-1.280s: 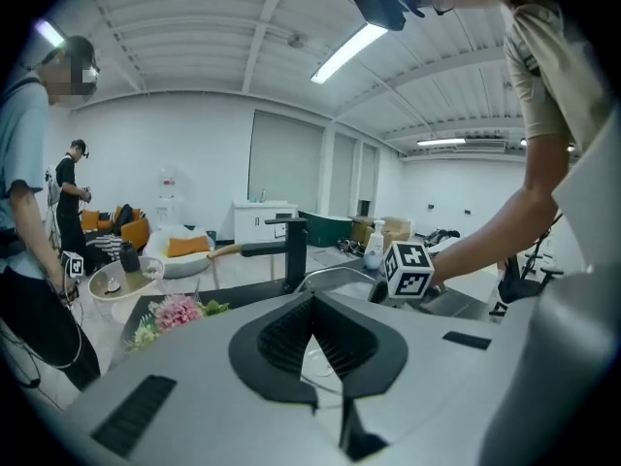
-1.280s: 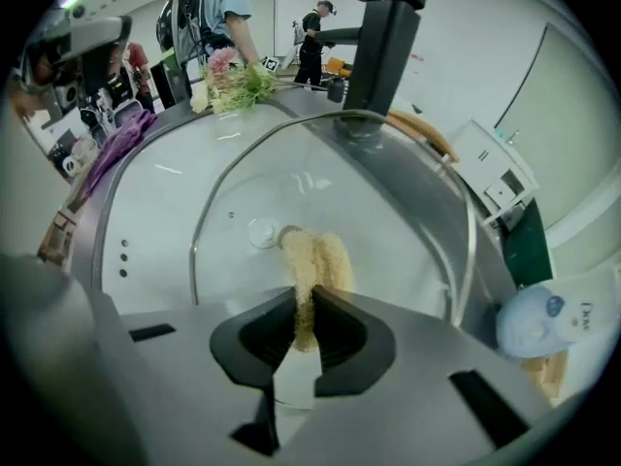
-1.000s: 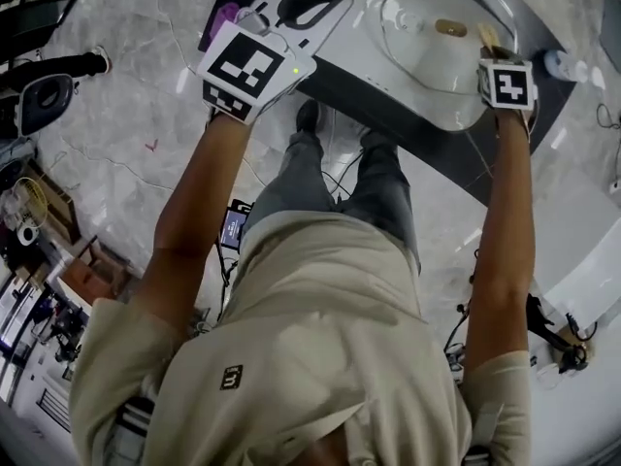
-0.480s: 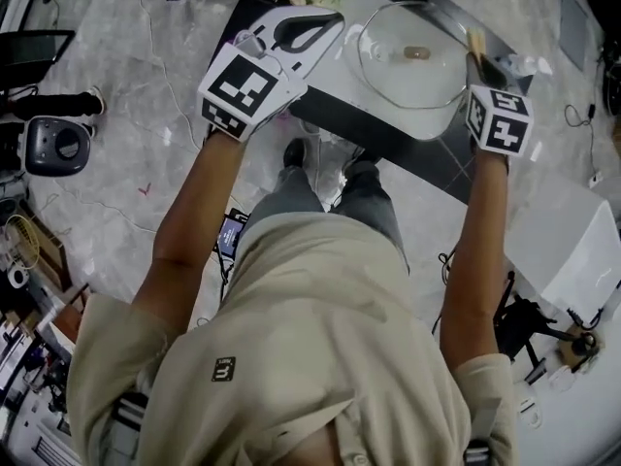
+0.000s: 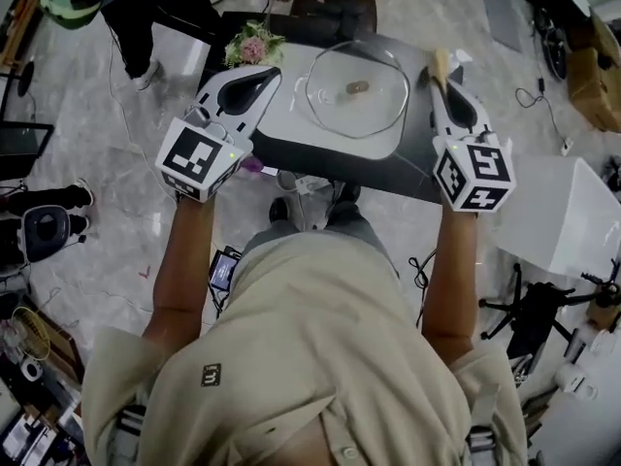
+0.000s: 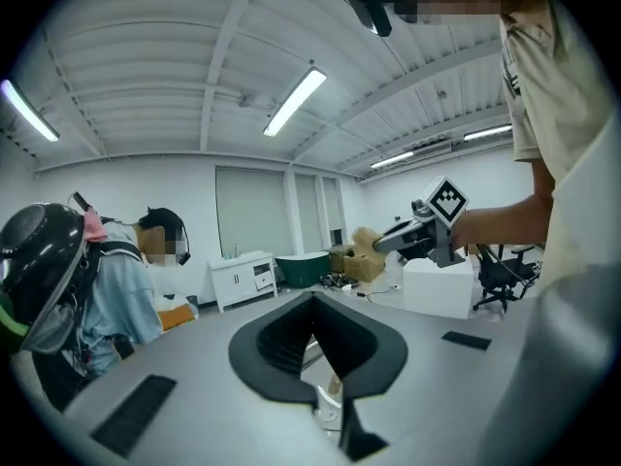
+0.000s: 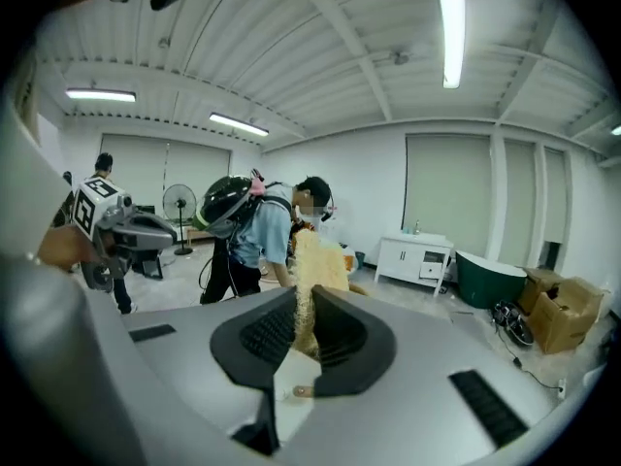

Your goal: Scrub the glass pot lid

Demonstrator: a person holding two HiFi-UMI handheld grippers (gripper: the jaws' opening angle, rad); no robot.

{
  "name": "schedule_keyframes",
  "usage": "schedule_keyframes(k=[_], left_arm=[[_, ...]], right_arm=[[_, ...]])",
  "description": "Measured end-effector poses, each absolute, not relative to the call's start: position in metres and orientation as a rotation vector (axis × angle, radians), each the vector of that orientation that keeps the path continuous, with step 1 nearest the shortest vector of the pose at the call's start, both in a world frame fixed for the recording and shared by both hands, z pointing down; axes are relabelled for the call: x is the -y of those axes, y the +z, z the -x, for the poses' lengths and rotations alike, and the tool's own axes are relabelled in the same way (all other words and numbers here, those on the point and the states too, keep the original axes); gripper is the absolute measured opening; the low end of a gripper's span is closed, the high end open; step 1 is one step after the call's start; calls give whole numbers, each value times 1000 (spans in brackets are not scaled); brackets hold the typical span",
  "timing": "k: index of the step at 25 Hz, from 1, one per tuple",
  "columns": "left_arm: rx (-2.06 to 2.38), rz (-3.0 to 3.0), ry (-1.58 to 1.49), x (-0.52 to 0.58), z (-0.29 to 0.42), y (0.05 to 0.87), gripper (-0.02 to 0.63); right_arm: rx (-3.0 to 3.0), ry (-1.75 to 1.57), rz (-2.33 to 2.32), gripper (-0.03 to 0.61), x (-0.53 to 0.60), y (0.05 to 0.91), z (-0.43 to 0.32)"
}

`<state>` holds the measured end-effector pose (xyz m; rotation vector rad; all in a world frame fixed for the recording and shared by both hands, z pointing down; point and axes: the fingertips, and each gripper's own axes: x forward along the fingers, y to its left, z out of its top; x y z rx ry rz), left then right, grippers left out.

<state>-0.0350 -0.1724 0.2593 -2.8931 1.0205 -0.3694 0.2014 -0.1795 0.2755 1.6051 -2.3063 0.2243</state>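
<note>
The glass pot lid lies flat on the table, its brown knob in the middle. My right gripper is just off the lid's right rim, shut on a tan scrubber that sticks out past the jaws. In the right gripper view the scrubber stands between the fingertips of the right gripper, pointing up into the room. My left gripper hangs left of the lid, shut and holding nothing. The left gripper view shows the left gripper with bare pads and does not show the lid.
A bunch of flowers sits at the table's far left corner and a dark chair stands behind the table. A white box is on the floor to the right. A person with a helmet stands nearby. Cables lie on the floor.
The head view has swung so the whole table shows. Both grippers have drawn back toward me, and the right gripper with the scrubber now sits clear of the lid's right rim.
</note>
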Motion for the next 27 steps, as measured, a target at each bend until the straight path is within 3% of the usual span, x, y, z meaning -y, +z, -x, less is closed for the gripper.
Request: schedule_keyframes(k=[7,27], left_arm=[[-952,2878,-301,142,37,224,14],[-847,2885,-261,103,48,206,14]], right_arm=[[2376,156,-1687,38,122,213,-199],[2324,133,-1775,38,67,192,-191]])
